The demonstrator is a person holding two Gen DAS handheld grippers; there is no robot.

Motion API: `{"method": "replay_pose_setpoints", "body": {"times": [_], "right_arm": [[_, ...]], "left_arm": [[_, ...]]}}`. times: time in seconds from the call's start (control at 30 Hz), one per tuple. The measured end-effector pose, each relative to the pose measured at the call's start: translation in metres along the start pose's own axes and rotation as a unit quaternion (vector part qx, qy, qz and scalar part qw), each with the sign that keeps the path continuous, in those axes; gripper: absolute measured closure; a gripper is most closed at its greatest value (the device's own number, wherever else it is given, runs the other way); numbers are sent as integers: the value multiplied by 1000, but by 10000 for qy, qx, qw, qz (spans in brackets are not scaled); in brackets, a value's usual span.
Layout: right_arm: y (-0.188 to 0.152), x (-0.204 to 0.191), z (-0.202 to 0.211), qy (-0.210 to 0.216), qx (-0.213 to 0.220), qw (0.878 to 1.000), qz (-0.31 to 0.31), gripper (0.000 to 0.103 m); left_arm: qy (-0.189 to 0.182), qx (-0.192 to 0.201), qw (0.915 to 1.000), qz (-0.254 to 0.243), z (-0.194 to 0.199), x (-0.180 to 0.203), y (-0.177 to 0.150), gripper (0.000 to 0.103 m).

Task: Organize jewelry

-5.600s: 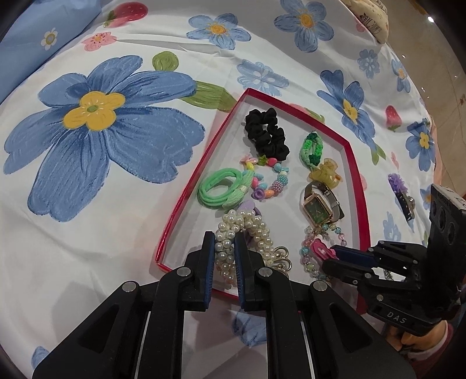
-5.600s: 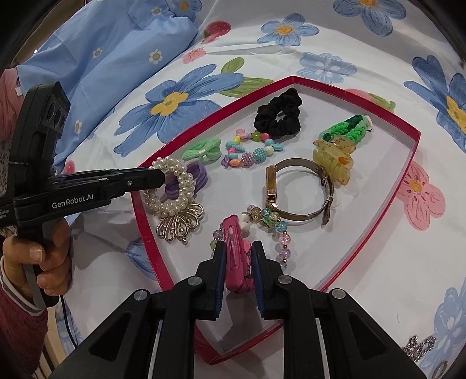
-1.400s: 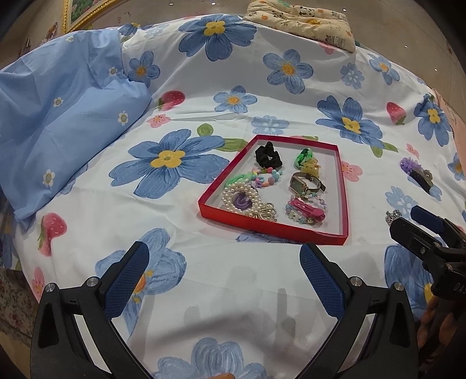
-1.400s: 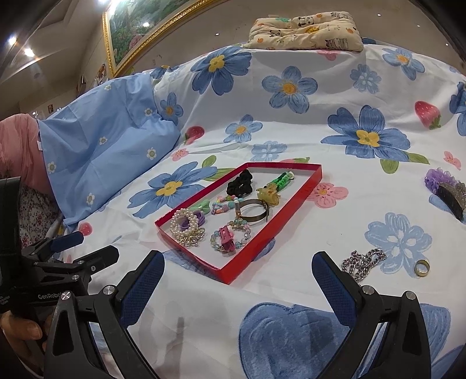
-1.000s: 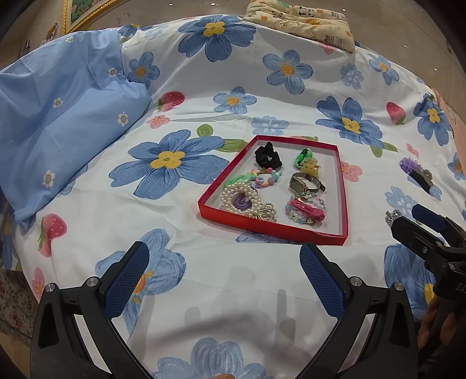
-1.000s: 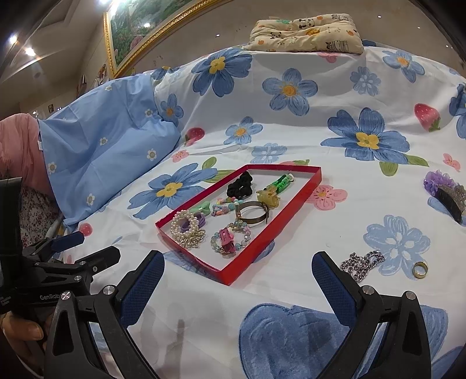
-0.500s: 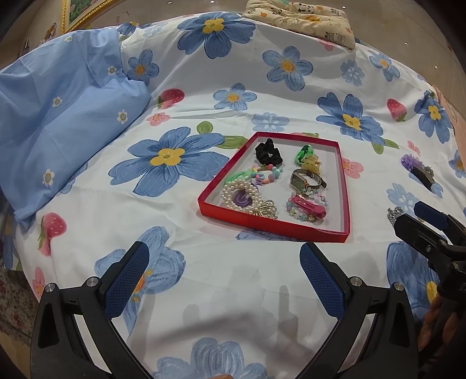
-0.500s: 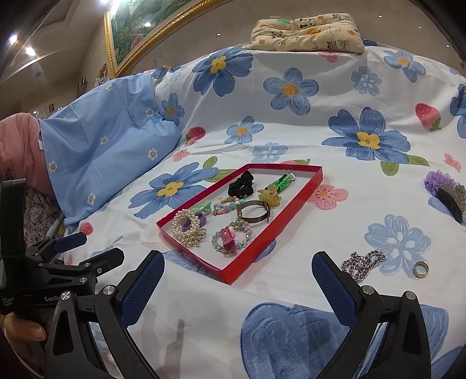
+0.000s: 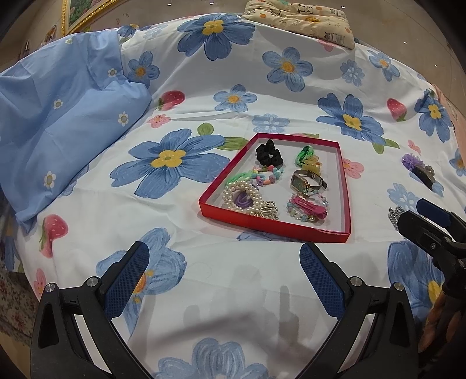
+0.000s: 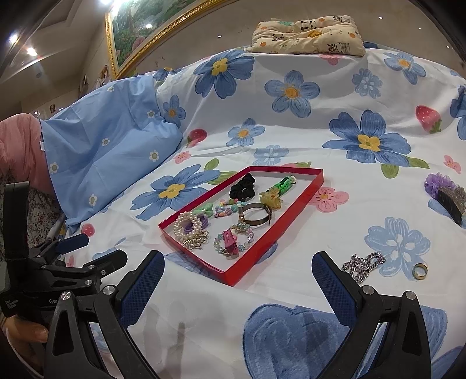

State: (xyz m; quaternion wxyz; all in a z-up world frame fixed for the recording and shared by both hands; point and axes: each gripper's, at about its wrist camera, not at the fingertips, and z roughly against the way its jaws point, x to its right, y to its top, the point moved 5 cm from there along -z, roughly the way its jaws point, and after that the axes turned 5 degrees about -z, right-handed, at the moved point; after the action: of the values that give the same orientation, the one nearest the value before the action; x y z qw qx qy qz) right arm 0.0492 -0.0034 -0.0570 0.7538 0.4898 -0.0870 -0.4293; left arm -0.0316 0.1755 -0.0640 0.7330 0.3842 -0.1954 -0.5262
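Observation:
A red tray [image 9: 214, 188] [image 10: 308, 186] lies on the flowered bedspread. It holds a pearl bracelet [image 9: 241, 196] [image 10: 188, 226], a pink hair clip [image 9: 307, 205] [image 10: 228, 240], a watch [image 9: 304, 180] [image 10: 256, 215], a black scrunchie [image 9: 268, 153] [image 10: 243, 188] and other pieces. Right of the tray, on the cloth, lie a silver chain [image 10: 362, 266] [image 9: 394, 214], a gold ring [image 10: 420, 271] and a purple-flowered comb [image 10: 445, 195] [image 9: 419, 170]. My left gripper [image 9: 224, 280] and my right gripper [image 10: 237, 284] are both open and empty, held back from the tray's near edge.
A light blue pillow [image 9: 58, 122] [image 10: 110, 157] lies at the left. A small panda-print cushion [image 10: 308, 35] [image 9: 300, 17] rests at the bed's far end. A hand [image 10: 23, 332] holds the left gripper's handle. A framed picture [image 10: 151, 26] hangs on the wall behind.
5.6 s ago both grippers were shut in the tray, the left on the pearl bracelet and the right on the pink clip. Both have let go and pulled back, open; little moves in the last second.

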Motion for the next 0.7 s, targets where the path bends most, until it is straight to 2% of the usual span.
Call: {"method": "replay_pose_setpoints", "body": {"times": [0.7], "right_arm": [[1, -1, 1, 12, -20, 10000, 1, 1]], "left_arm": [[-33, -25, 10000, 8, -1, 2, 0, 0]]}}
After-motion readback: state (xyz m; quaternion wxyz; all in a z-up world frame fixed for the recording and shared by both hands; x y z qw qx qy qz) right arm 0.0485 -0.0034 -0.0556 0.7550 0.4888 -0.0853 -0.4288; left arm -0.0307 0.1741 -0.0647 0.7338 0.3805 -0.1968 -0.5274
